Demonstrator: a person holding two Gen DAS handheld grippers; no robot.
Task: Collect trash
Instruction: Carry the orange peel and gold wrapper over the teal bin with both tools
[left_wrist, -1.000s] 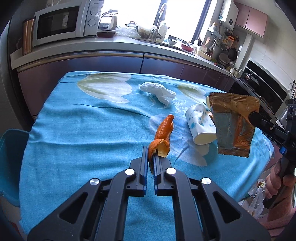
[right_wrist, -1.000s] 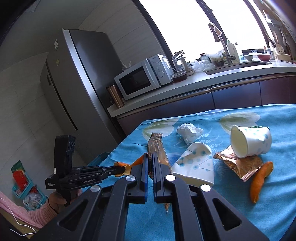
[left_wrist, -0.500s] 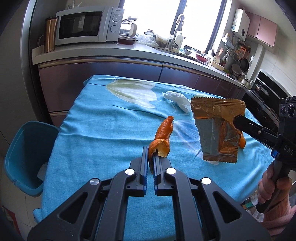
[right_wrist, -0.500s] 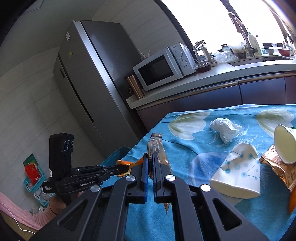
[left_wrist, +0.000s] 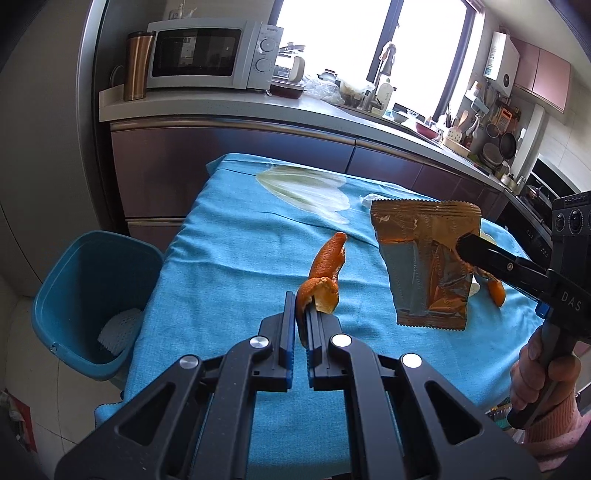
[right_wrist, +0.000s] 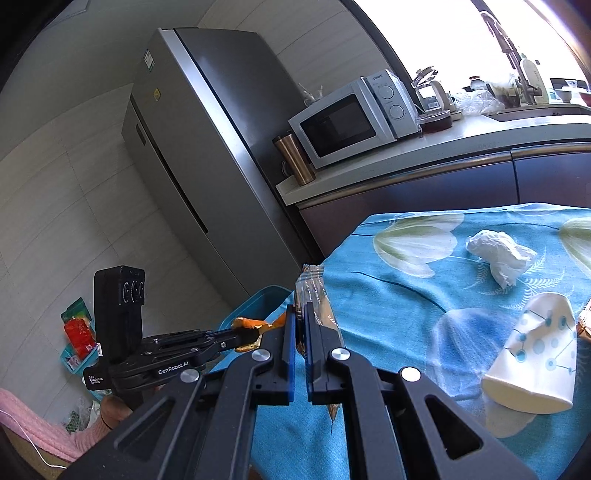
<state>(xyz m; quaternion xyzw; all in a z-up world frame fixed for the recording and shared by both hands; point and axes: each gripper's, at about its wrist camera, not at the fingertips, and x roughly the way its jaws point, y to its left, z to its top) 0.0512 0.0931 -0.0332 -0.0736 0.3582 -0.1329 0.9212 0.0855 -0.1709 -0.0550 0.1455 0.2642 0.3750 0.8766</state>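
Trash on the blue-clothed counter (left_wrist: 229, 258), left wrist view: another bit of orange peel (left_wrist: 495, 290) lies half hidden behind the hanging wrapper (left_wrist: 424, 258). A blue bin (left_wrist: 74, 280) stands on the floor beside the counter's left edge. The left tool (left_wrist: 301, 314) is clamped on a curled orange peel (left_wrist: 325, 269).

Right wrist view: a crumpled tissue (right_wrist: 498, 254) and a flattened paper cup (right_wrist: 535, 362) lie on the cloth. The right tool (right_wrist: 299, 321) is clamped on the wrapper, seen edge-on, above the counter's near corner.
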